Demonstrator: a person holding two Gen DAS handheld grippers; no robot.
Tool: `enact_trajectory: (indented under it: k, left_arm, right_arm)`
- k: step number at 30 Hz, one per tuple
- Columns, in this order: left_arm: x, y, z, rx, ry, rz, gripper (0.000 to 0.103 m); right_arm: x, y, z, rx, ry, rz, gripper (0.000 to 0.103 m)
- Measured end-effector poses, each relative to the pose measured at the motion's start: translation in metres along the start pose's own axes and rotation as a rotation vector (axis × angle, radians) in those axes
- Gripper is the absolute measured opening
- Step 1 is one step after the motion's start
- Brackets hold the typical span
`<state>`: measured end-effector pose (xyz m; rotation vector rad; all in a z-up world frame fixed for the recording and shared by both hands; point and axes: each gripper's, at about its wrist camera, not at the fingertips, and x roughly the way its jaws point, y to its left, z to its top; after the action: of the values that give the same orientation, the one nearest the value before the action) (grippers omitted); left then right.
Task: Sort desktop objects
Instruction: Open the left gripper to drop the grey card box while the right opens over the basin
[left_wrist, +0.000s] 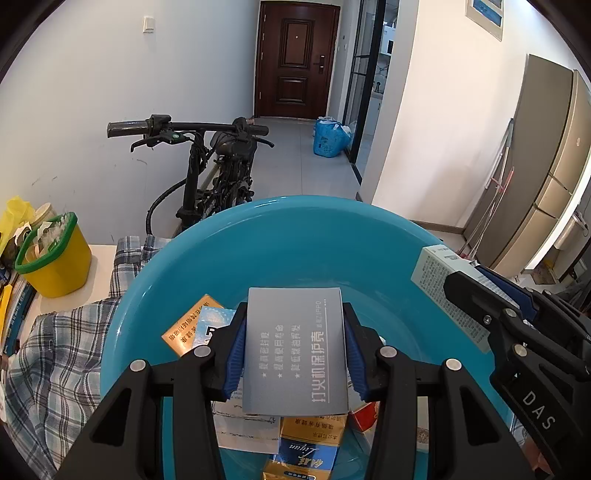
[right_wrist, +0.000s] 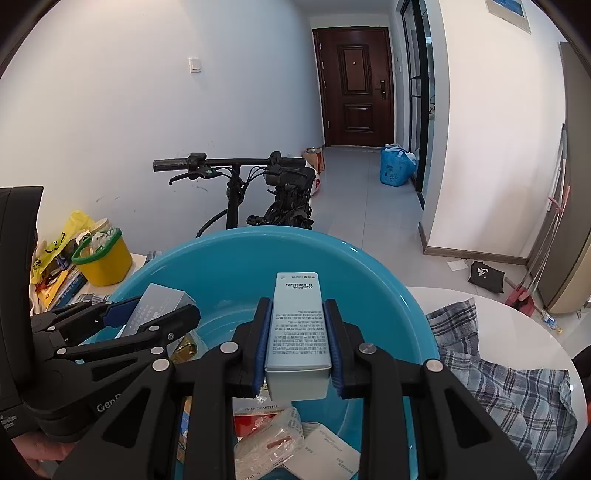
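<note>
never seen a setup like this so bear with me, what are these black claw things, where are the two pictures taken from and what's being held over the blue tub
The black claws are hand-held two-finger grippers, one in each of a person's hands; there is no robot arm. Each carries a wide-angle camera looking forward along its fingers, so each picture is that gripper's own view.

In the left wrist view, the left gripper is shut on a flat grey box. In the right wrist view, the right gripper is shut on a tall pale blue box. Both are held over a blue basin that contains cigarette packs and other small boxes.

The basin sits on a white table with a plaid cloth; a yellow bucket stands to the left.
</note>
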<state>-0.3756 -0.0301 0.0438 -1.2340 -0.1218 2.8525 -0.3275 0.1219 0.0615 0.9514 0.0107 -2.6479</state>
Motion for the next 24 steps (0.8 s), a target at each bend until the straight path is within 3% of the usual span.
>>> enact_trajectory:
  k: [7,11,21,24]
  left_arm:
    - [0.003,0.002,-0.001,-0.016,0.004,0.011,0.050]
    - [-0.001,0.006,0.000,-0.040,-0.017,0.007,0.068]
    - [-0.011,0.013,0.005,-0.062,-0.037,0.012,0.070]
    - [-0.013,0.014,0.006,-0.063,-0.040,0.020,0.075]
  right_arm:
    - [0.001,0.000,-0.001,-0.003,0.003,-0.001,0.026]
    - [0.002,0.000,-0.002,-0.005,0.008,-0.002,0.026]
    - [0.006,0.003,-0.004,-0.017,0.023,0.001,0.026]
    - [0.007,0.005,-0.004,-0.021,0.026,0.002,0.026]
